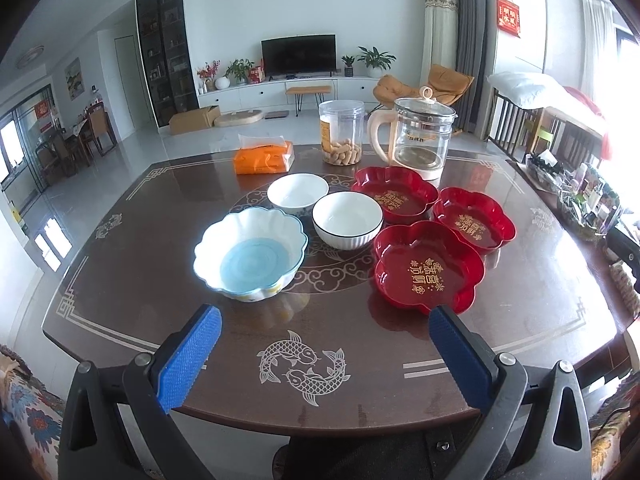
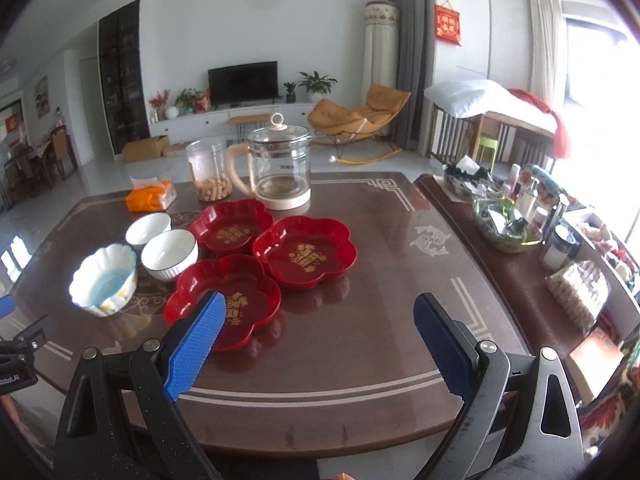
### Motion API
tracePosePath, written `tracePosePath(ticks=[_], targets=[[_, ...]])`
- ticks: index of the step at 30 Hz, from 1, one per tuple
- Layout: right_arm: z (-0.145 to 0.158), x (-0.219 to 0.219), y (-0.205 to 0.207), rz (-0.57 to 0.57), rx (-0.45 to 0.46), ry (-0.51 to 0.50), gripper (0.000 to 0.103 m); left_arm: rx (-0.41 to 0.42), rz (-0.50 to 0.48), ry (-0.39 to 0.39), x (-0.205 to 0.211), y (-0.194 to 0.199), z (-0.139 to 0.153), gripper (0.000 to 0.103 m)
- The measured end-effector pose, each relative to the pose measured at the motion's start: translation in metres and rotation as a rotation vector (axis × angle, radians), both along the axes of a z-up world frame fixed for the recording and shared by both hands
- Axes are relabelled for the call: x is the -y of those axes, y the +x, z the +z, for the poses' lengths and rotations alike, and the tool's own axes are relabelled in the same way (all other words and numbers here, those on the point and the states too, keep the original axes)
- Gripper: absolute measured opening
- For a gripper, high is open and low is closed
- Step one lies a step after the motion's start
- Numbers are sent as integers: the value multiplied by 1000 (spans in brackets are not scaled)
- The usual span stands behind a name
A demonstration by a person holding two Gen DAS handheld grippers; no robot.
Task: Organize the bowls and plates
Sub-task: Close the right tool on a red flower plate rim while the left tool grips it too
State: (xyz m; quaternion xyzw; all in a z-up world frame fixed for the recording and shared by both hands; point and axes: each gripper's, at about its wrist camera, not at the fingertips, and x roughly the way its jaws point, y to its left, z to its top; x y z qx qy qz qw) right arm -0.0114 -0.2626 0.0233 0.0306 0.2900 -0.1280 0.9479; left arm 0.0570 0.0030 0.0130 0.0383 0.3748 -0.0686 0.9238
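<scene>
Three red flower-shaped plates lie on the dark table (image 1: 340, 344): a near plate (image 1: 428, 266), a right plate (image 1: 474, 220) and a far plate (image 1: 394, 194). To their left stand a scalloped bowl with a blue inside (image 1: 250, 254), a ribbed white bowl with a dark rim (image 1: 347, 220) and a plain white bowl (image 1: 298, 193). My left gripper (image 1: 324, 316) hangs open above the near table edge, holding nothing. My right gripper (image 2: 320, 308) is open too; its left finger overlaps the near red plate (image 2: 224, 300) in the right wrist view.
A glass kettle (image 1: 420, 140), a clear jar of snacks (image 1: 342, 132) and an orange tissue pack (image 1: 264, 158) stand at the table's far side. A side counter crowded with bottles and baskets (image 2: 520, 216) runs along the right. Bare tabletop (image 2: 400, 280) lies right of the plates.
</scene>
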Motion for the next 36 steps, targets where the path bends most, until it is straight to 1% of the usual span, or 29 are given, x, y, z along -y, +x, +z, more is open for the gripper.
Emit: tracePosePath(ticks=[2, 4, 6, 7, 11, 14, 16, 18, 21, 23, 25, 26, 28, 30, 31, 32, 33, 34, 36], targets=[[7, -2, -3, -36, 51, -41, 97, 12, 17, -4, -1, 2, 4, 103], [14, -3, -8, -71, 114, -65, 97, 27, 28, -28, -2, 3, 8, 103], [16, -4, -11, -78, 156, -63, 97, 19, 25, -61, -1, 3, 8, 103], [14, -5, -10, -69, 158, -55, 97, 11, 19, -69, 1, 4, 6, 103], [-2, -9, 3, 17, 79, -25, 97, -37, -20, -36, 13, 9, -8, 103], [-8, -11, 7, 53, 58, -39, 97, -57, -44, -15, 15, 14, -13, 103], [-8, -8, 13, 89, 39, -4, 97, -68, -87, -10, 19, 20, -12, 103], [-9, -2, 26, 138, -12, 63, 97, -77, -126, -4, 26, 29, -7, 103], [-15, 9, 57, 207, -145, 199, 97, -97, -164, -17, 34, 49, -1, 103], [-21, 16, 79, 261, -225, 297, 97, -124, -179, -13, 41, 66, -1, 103], [-30, 24, 103, 301, -303, 409, 97, -161, -195, 1, 48, 84, -8, 103], [-37, 29, 115, 303, -352, 465, 97, -188, -204, 12, 52, 93, -15, 103], [-55, 36, 138, 301, -451, 531, 97, -258, -209, 14, 59, 109, -36, 103], [-80, 39, 161, 317, -544, 560, 97, -341, -200, 14, 65, 124, -64, 102], [-92, 39, 171, 310, -583, 562, 96, -373, -188, 20, 67, 131, -77, 100], [-105, 40, 179, 301, -617, 566, 96, -399, -180, 25, 69, 137, -89, 94], [-117, 40, 187, 287, -643, 572, 96, -422, -169, 34, 70, 143, -100, 89], [-128, 40, 193, 275, -661, 566, 95, -441, -155, 39, 70, 149, -109, 87], [-142, 41, 206, 255, -676, 523, 94, -468, -127, 32, 68, 159, -124, 83]])
